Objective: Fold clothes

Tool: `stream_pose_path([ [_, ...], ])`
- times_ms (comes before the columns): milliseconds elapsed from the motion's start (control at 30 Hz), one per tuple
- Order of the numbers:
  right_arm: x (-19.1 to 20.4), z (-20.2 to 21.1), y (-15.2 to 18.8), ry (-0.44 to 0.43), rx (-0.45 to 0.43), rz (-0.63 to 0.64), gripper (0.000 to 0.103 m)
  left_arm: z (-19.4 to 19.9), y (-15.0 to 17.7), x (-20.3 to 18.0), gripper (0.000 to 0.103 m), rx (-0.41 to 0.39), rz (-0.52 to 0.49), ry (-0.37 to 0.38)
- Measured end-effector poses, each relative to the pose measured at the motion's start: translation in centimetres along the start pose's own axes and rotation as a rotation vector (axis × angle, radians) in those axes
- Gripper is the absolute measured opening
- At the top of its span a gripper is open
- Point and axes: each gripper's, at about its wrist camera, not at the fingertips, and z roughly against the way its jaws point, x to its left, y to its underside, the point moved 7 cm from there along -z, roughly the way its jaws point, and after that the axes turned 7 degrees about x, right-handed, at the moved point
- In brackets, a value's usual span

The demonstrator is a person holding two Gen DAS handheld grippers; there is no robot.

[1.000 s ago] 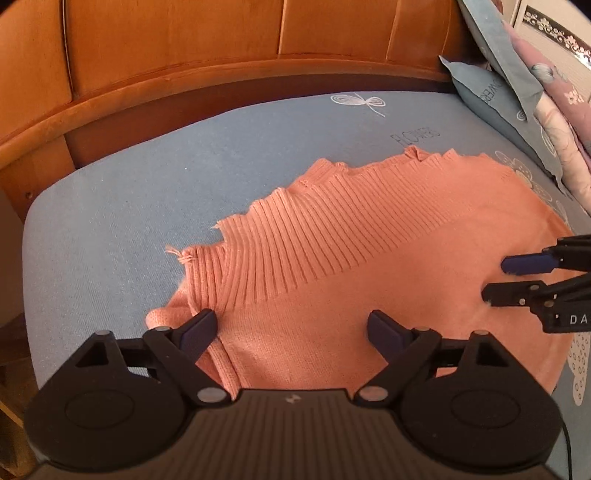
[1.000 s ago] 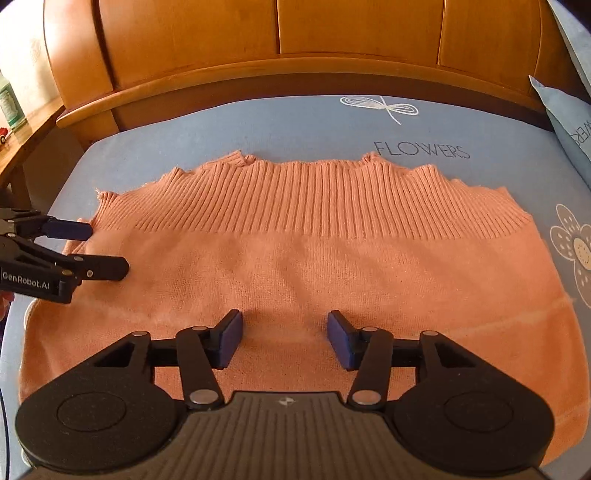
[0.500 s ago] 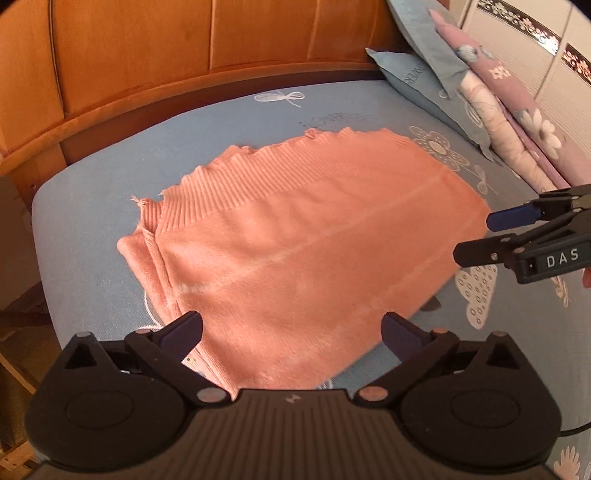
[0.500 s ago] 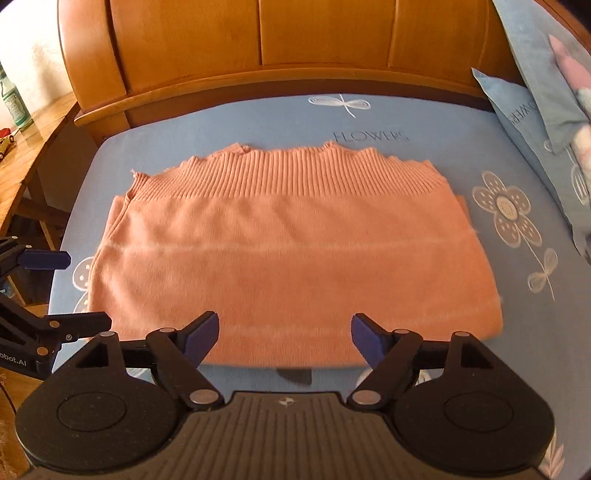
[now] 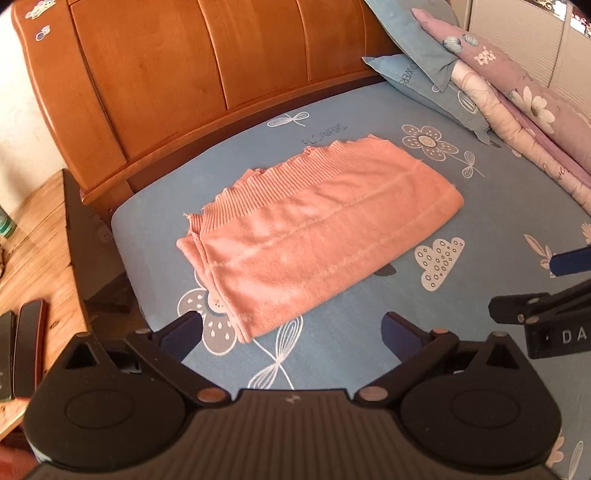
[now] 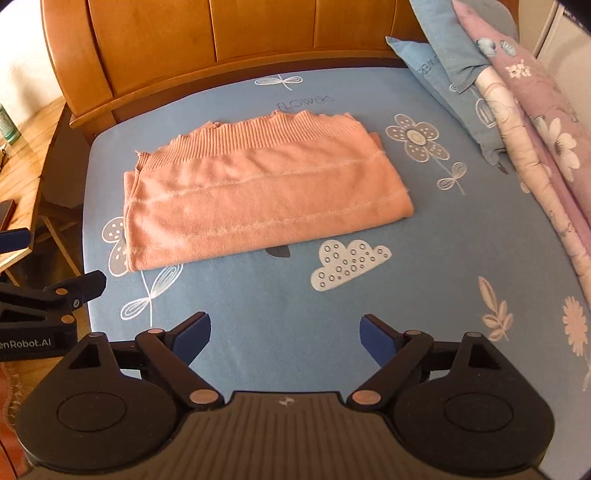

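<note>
A salmon-pink knit sweater [image 5: 317,236] [image 6: 258,192] lies folded into a flat rectangle on the blue patterned bed sheet [image 5: 498,206] [image 6: 280,295], its ribbed hem toward the headboard. My left gripper [image 5: 291,328] hangs above the sheet, short of the sweater's near edge, open with nothing between its fingers. My right gripper [image 6: 284,332] hovers over the bare sheet, well back from the sweater; its jaws are opening and nothing is between them. Each gripper shows at the edge of the other's view: the right gripper [image 5: 535,288] and the left gripper [image 6: 37,266].
A wooden headboard [image 5: 207,74] [image 6: 258,33] runs along the far side. Blue pillows [image 5: 424,74] and a floral quilt [image 6: 535,110] pile up on the right. A wooden bedside table [image 5: 33,258] at the left carries two phones [image 5: 26,347] and a bottle [image 6: 7,122].
Both grippers have pulled back and upward from the sweater, which now looks smaller and farther off. Both pairs of jaws stand wider than a second ago.
</note>
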Motion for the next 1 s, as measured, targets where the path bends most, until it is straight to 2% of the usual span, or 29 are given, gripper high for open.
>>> stream_pose_path([
  [67, -0.5, 1.5, 1.6, 0.024, 0.011, 0.019, 0.095, 1.2, 0.8, -0.5, 0.102, 0.035, 0.051, 0.026],
  [200, -1.7, 4.0, 4.1, 0.038, 0.043, -0.027, 0.102, 3.1, 2.2, -1.7, 0.102, 0.103, 0.163, 0.102],
  [300, -2.4, 6.0, 5.5, 0.035, 0.055, -0.051, 0.103, 4.7, 2.8, -2.7, 0.102, 0.133, 0.207, 0.089],
  [433, -2.9, 8.1, 6.0, 0.020, 0.062, -0.070, 0.103, 6.8, 2.9, -3.8, 0.102, 0.143, 0.214, 0.064],
  [533, -3.7, 9.8, 6.6, 0.015, 0.050, -0.119, 0.103, 8.7, 2.4, -5.0, 0.102, 0.129, 0.156, 0.073],
  [800, -7.8, 12.5, 11.5, -0.052, 0.057, -0.386, 0.103, 12.5, 1.0, -10.3, 0.102, 0.079, -0.096, 0.119],
  [1000, -10.4, 13.1, 16.1, -0.030, 0.079, -0.514, 0.103, 13.6, 2.0, -15.5, 0.102, 0.092, -0.260, 0.152],
])
